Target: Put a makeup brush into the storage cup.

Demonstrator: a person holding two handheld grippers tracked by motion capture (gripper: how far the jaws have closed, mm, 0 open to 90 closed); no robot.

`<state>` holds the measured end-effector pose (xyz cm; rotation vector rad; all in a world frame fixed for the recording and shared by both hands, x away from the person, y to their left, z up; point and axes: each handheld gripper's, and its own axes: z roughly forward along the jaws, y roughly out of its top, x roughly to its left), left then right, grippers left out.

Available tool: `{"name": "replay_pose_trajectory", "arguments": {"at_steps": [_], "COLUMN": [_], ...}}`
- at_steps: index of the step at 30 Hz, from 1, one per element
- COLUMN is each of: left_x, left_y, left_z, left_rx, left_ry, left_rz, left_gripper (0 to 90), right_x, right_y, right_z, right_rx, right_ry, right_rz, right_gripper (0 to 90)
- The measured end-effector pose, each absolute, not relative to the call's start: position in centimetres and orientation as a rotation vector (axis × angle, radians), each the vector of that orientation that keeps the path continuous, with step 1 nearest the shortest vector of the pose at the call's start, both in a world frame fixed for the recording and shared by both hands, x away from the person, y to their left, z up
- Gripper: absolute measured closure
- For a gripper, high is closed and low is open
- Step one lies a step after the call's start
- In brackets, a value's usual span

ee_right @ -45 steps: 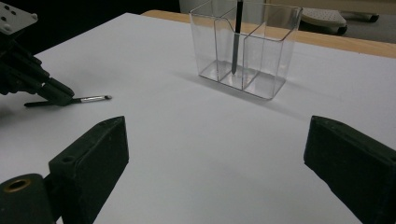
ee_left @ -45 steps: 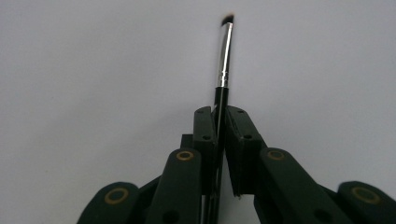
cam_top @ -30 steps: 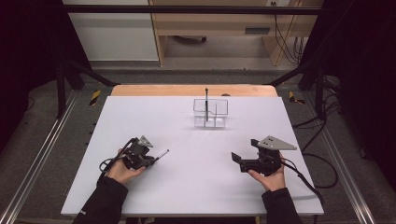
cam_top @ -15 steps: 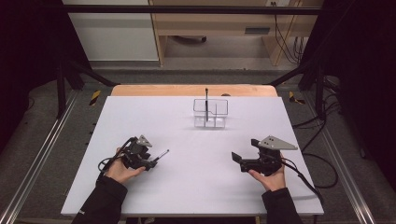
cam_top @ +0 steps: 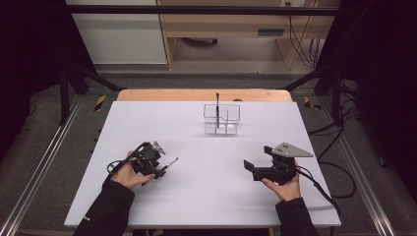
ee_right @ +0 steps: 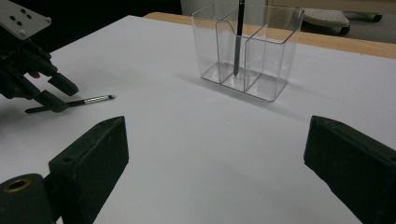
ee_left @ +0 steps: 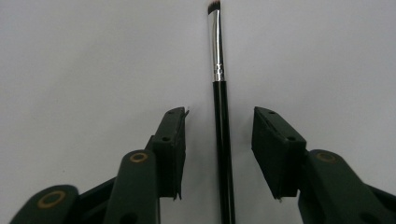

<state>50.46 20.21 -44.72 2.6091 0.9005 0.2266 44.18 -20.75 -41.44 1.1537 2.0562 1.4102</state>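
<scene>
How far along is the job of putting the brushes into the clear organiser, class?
Done: one dark brush already stands upright in the clear organiser. In hand: the left gripper has just been closing; its jaws flank the second brush lying on the table, gaps showing both sides. Left: grip, lift, drop it in. The right gripper waits open.

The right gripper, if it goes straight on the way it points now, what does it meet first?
Probably bare white table. In the right gripper view its open tongs aim between the clear three-compartment organizer and the makeup brush lying beside the left gripper. Depth is unclear.
</scene>
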Motion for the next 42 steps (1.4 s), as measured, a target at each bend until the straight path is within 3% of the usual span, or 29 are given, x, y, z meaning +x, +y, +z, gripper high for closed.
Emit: {"name": "replay_pose_trajectory", "arguments": {"at_steps": [15,27,42], "left_x": [50.35,50.22,50.13], "left_y": [20.37,20.08,19.92], "left_z": [-44.85,-44.83,-44.78], "left_rx": [2.627,2.647,2.660], "left_ry": [0.931,0.936,0.920], "left_rz": [0.164,0.157,0.173], "left_gripper": [73.6,82.6,83.3], "right_x": [44.11,44.20,44.24], "right_y": [-20.66,-20.45,-20.34], "right_z": [-41.37,-41.54,-41.66], "right_rx": [1.149,1.153,1.155], "right_ry": [2.060,2.071,2.079], "right_rz": [1.411,1.403,1.396], "right_gripper": [7.0,6.8,6.8]}}
